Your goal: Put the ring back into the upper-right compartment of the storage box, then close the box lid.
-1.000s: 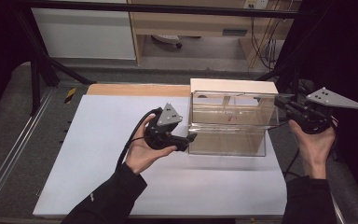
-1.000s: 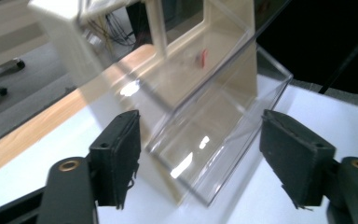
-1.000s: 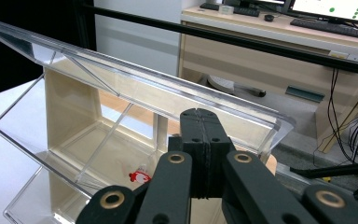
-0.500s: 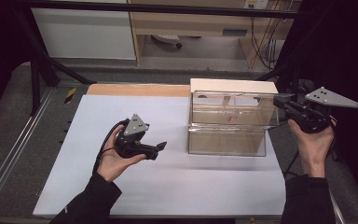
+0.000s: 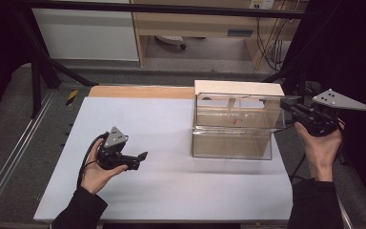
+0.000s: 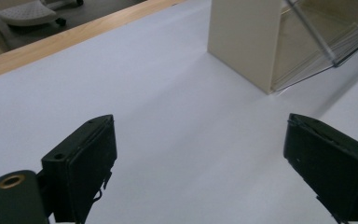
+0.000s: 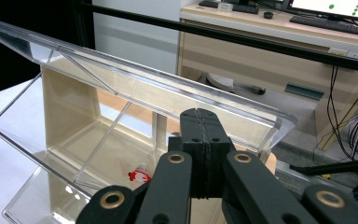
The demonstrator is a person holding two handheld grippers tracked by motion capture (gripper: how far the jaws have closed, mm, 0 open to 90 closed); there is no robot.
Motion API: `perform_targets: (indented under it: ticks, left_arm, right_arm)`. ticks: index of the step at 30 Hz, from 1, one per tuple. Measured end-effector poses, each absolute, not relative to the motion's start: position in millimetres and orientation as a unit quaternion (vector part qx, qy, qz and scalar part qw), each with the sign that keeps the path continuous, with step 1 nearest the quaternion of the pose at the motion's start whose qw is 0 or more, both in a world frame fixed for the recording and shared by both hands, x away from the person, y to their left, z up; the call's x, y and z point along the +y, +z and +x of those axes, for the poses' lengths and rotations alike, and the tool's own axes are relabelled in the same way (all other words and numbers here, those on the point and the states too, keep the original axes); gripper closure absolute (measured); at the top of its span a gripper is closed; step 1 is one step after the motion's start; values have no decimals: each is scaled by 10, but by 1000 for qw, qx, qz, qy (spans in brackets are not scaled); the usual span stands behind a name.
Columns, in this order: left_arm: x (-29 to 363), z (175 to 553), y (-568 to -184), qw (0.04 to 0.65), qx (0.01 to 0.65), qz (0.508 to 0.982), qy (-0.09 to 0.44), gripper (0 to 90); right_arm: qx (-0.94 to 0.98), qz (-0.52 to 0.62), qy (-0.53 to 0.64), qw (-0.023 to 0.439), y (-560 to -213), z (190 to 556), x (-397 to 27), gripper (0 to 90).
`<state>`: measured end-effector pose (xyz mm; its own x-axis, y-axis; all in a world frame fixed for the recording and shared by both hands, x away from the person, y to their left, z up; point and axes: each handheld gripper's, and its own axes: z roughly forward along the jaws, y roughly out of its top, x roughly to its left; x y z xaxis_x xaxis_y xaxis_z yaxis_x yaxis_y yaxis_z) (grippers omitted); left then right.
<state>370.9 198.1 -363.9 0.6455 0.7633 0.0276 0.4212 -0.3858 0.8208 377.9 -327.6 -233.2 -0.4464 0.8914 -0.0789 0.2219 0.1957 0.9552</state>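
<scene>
High view overlooks table; gripper views sit close, sharing perhaps the box (image 5: 233, 125).

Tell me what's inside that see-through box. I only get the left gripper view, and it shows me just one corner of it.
Observer: A small red thing lies on the floor of the box; it is too small to identify.
Operator: Is the lid on?
Observer: No. The clear flap is tilted up, and the right gripper sits at its right end with its jaws shut. Whether they pinch the flap, I cannot tell.
Operator: And where is my gripper from above?
Observer: The left gripper is over the white table, well left of the box. Its jaws have just been opening, with nothing between them.
</scene>
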Motion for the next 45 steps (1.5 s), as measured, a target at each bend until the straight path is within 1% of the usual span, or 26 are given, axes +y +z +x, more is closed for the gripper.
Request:
perform_targets:
  ticks: [6, 20, 45]
  left_arm:
    - [2187, 3679, -3776, 408, 390, 798, 209, 77]
    - [2452, 3588, -4037, 390, 416, 795, 208, 60]
    - [2629, 3518, -4302, 375, 438, 790, 207, 59]
  right_arm:
    - [696, 399, 490, 339, -2327, 3794, -3253, 900]
    - [697, 399, 491, 338, -2341, 3796, -3232, 900]
    - [700, 405, 489, 328, -2474, 3677, -3253, 900]
